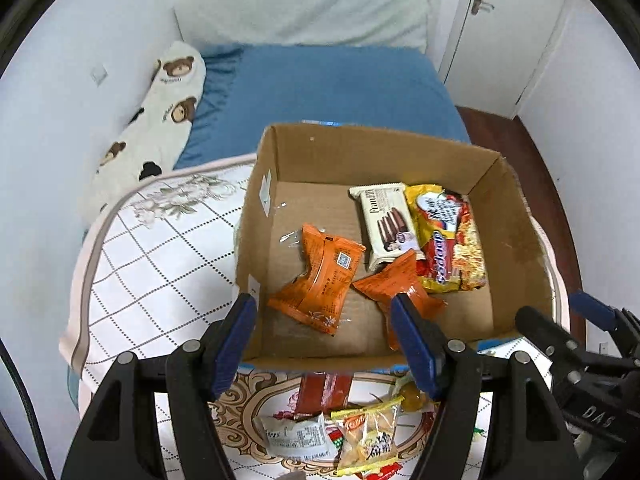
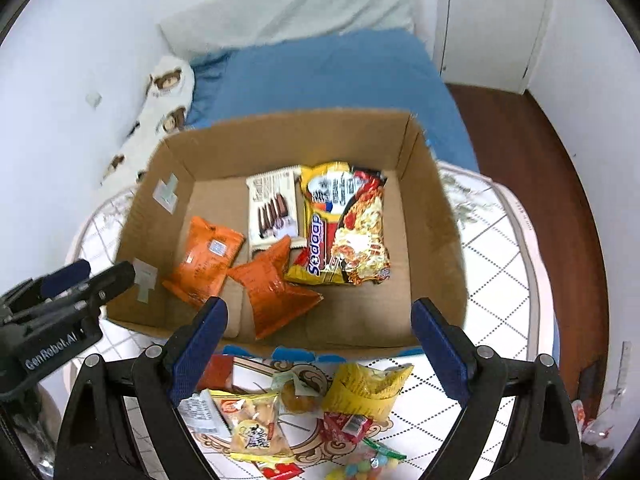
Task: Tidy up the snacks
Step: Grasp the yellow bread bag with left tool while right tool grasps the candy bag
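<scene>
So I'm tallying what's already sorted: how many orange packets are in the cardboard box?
2. One orange packet lies near the box's left wall; the other lies just right of it, overlapping the noodle pack. None seems hidden.

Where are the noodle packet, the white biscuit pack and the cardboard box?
noodle packet [image 2: 344, 228], right wrist view, middle of its printed front.
white biscuit pack [image 1: 386, 224], left wrist view, centre of its face.
cardboard box [image 2: 432, 216], right wrist view, bare inner right wall.

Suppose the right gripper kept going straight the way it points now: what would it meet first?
Probably the right gripper meets the cardboard box's near wall or floor, beside the orange packet; depth is unclear.
</scene>
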The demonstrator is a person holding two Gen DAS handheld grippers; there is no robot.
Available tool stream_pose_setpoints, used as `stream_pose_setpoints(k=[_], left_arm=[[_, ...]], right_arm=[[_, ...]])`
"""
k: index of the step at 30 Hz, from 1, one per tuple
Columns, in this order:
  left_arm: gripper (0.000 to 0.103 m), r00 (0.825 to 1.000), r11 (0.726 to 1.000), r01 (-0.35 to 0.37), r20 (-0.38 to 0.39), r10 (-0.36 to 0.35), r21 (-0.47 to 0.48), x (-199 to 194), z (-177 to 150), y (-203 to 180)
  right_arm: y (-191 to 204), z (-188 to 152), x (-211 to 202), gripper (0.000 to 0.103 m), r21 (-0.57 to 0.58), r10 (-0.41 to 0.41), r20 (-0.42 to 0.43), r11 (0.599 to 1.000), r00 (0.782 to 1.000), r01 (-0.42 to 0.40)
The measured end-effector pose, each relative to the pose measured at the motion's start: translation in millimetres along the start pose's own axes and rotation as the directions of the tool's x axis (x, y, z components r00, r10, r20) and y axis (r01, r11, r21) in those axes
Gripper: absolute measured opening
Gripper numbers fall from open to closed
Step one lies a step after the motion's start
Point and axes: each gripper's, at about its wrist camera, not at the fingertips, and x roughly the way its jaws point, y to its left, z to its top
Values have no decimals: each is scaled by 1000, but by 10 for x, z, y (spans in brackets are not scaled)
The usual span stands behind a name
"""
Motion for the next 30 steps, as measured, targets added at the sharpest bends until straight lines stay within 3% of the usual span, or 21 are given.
stream_pose_setpoints(k=[7,12,14,17,20,25,28,30], left_arm=[[68,999,1000,18,49,-17,-7,-350,-269,17],[68,999,999,26,-42,-28,-46,-160,-725,32],[68,986,996,57,-151,-67,-69,125,-983,4],[68,950,993,89,-294,-110,-83,549,-1323,-124],[68,919,995,84,-382,-101,-60,930,-1549,-317],[68,893,998,58,-447,-58,-15,1379,-1653,-546],[66,895,999,32,-446,-18,24,1550,-1701,-652],[59,905,998,18,-425,7,54,1564,-1738,-701]], right_arm=[[-61,-208,-497,95,41,56,66,997,996,-59],[-182,-540,-471,95,73,93,25,993,995,-95],[-252,-724,-339,92,86,95,-15,992,995,-93],[-426,-1025,-57,59,130,119,-105,986,987,-105],[-647,-1332,197,59,206,134,-173,974,976,-97],[-997,-1783,561,64,328,141,-277,944,950,-44],[-1104,-2032,760,68,366,148,-334,931,931,-17],[-1113,-2167,888,68,373,149,-366,928,918,-2]])
